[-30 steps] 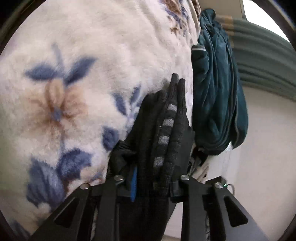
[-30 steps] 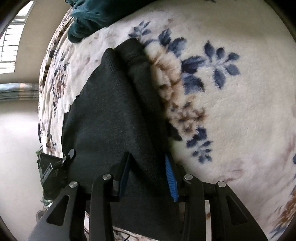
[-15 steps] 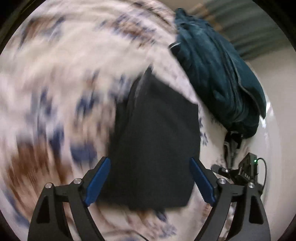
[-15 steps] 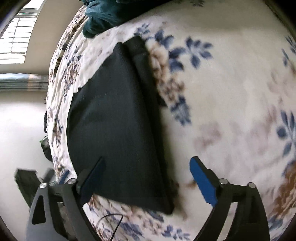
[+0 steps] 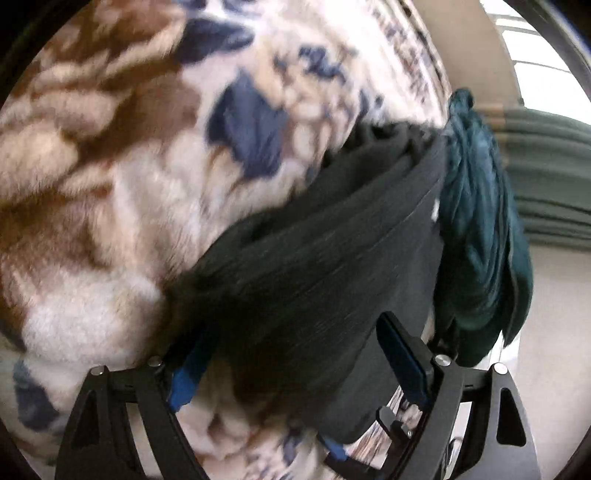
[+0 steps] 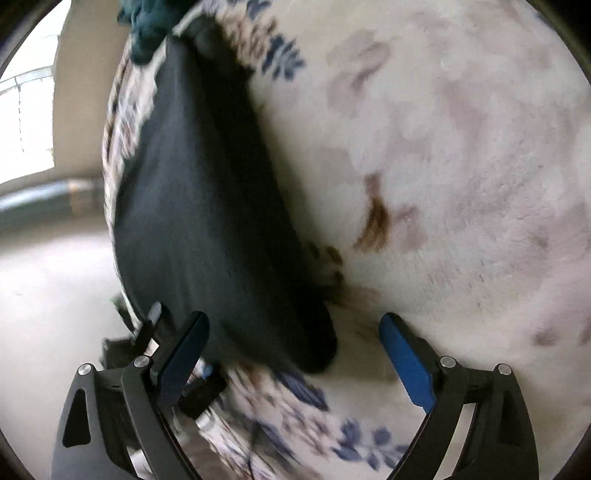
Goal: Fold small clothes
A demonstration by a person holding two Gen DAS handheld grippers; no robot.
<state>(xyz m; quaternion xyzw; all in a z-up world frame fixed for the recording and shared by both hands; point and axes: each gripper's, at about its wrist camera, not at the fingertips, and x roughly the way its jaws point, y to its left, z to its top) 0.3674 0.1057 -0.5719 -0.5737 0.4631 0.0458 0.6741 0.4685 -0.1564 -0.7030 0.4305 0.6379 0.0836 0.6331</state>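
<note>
A black folded garment [image 5: 332, 258] lies flat on a fleecy floral blanket [image 5: 110, 184], close to the blanket's edge. My left gripper [image 5: 295, 365] hangs low over its near end with its jaws closing. The cloth runs between the blue pads, which do not visibly press on it. In the right wrist view the same black garment [image 6: 199, 206] stretches away to the upper left. My right gripper [image 6: 291, 354] stands wide open, with the garment's near corner between its fingers, untouched. Both views are blurred by motion.
A teal garment [image 5: 476, 229] lies bunched just beyond the black one, also seen at the top as a teal heap [image 6: 147, 26]. The blanket [image 6: 443, 184] spreads wide to the right. Past its edge are pale floor [image 6: 44, 295], a green curtain [image 5: 546, 177] and a bright window [image 6: 22, 110].
Both grippers let go of the black garment and opened wide. They then moved along it, and it now lies flat. The left jaws have since narrowed again.
</note>
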